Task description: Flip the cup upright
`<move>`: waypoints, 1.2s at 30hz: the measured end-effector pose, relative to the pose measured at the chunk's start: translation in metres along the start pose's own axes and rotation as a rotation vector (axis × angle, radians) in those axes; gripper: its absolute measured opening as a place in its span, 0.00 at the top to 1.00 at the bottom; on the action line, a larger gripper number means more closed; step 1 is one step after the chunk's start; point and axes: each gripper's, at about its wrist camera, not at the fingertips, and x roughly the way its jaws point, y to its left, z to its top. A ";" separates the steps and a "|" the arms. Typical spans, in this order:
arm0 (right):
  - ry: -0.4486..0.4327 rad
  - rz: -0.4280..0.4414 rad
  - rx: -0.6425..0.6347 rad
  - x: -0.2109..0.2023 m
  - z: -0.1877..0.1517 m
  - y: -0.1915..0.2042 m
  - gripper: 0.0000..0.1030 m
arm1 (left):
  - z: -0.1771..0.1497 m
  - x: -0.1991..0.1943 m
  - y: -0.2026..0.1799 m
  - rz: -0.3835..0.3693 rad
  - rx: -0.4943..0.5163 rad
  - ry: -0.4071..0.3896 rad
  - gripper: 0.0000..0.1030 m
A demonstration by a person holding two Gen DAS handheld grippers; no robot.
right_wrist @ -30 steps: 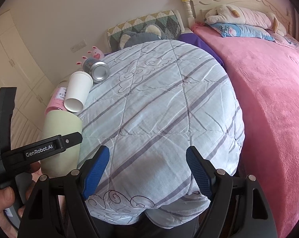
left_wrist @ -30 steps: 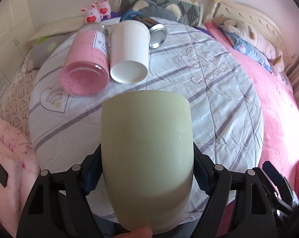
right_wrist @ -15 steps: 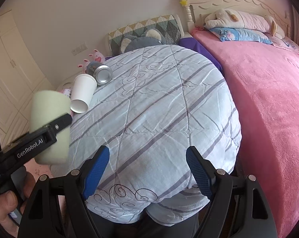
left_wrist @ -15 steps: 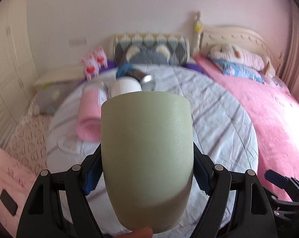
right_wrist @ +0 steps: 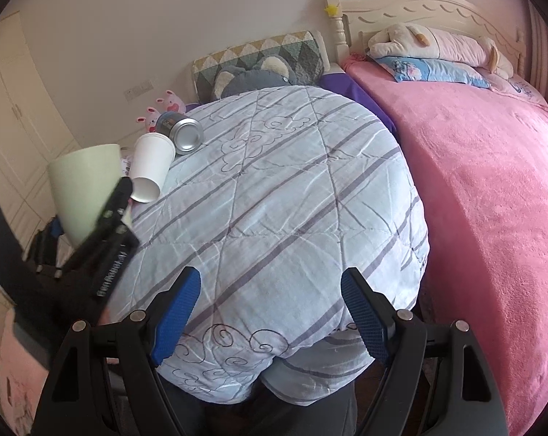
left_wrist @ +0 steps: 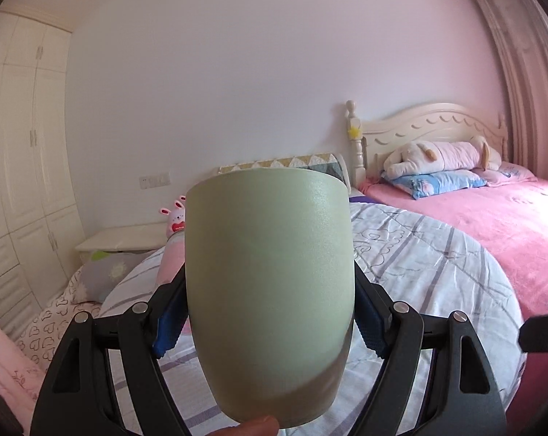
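Observation:
A pale green cup fills the middle of the left wrist view, rim pointing away from the camera. My left gripper is shut on it, blue pads on both sides. In the right wrist view the green cup is raised at the far left, mouth up and tilted a little, above the striped quilt, with the left gripper around it. My right gripper is open and empty over the quilt's near edge.
A white paper cup and a metal can lie on their sides at the quilt's far left. A pink bottle lies behind the green cup. A pink bed with plush toys is to the right. White wardrobes stand left.
My left gripper has lifted and tipped the green cup upward, from pointing down at the quilt to pointing level across the room. The right gripper stays open in place.

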 end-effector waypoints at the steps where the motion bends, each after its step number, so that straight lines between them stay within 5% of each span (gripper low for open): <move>1: 0.001 -0.002 -0.003 0.000 0.000 0.001 0.21 | -0.002 0.001 0.001 0.000 0.003 0.000 0.23; 9: 0.006 -0.010 -0.025 -0.003 -0.003 0.014 0.21 | -0.026 -0.002 0.001 -0.003 0.017 0.062 0.23; 16: 0.008 -0.013 -0.043 -0.006 -0.005 0.022 0.21 | -0.034 -0.014 0.001 -0.006 0.024 0.040 0.22; 20: 0.009 -0.016 -0.051 -0.008 -0.007 0.025 0.21 | -0.040 -0.022 0.002 -0.001 0.018 0.044 0.12; 36: -0.012 -0.005 -0.074 -0.019 -0.011 0.039 0.21 | -0.042 -0.038 0.002 -0.013 0.026 0.035 0.03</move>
